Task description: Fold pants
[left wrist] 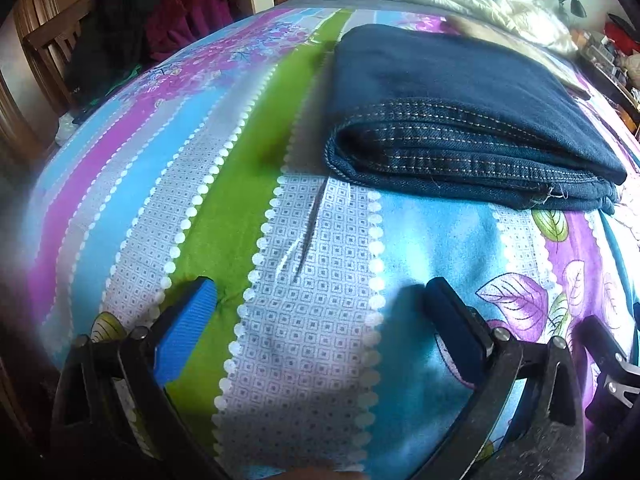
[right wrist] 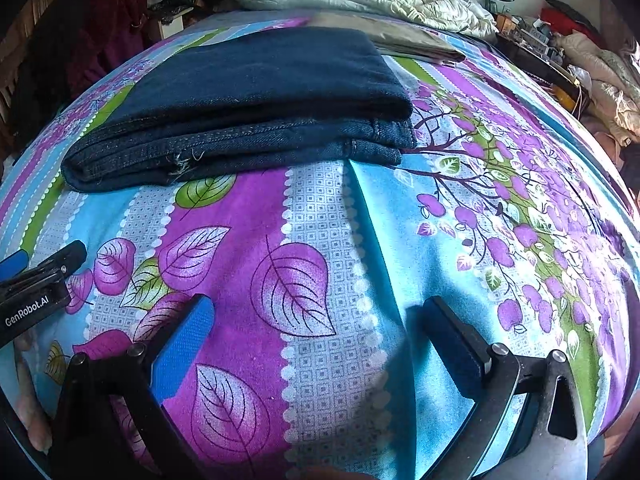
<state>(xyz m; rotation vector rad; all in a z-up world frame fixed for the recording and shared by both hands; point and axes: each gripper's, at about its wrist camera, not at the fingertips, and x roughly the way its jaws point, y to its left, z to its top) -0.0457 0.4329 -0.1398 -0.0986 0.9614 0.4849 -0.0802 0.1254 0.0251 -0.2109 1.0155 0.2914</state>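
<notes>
Left gripper (left wrist: 320, 300) wide, empty, above bedsheet (left wrist: 304, 360); right gripper (right wrist: 320, 316) likewise; folded pants (right wrist: 248, 112) beyond, untouched.

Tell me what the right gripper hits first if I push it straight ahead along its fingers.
Probably the near edge of the folded jeans. The right gripper is open and empty, with only bare bedsheet between; pointing downward, it may graze the sheet first.

Folded dark-blue pants (left wrist: 472, 116) are lying on the striped floral bedsheet (left wrist: 200, 184), beyond the left gripper (left wrist: 320, 300) hovering wide apart and empty.
</notes>
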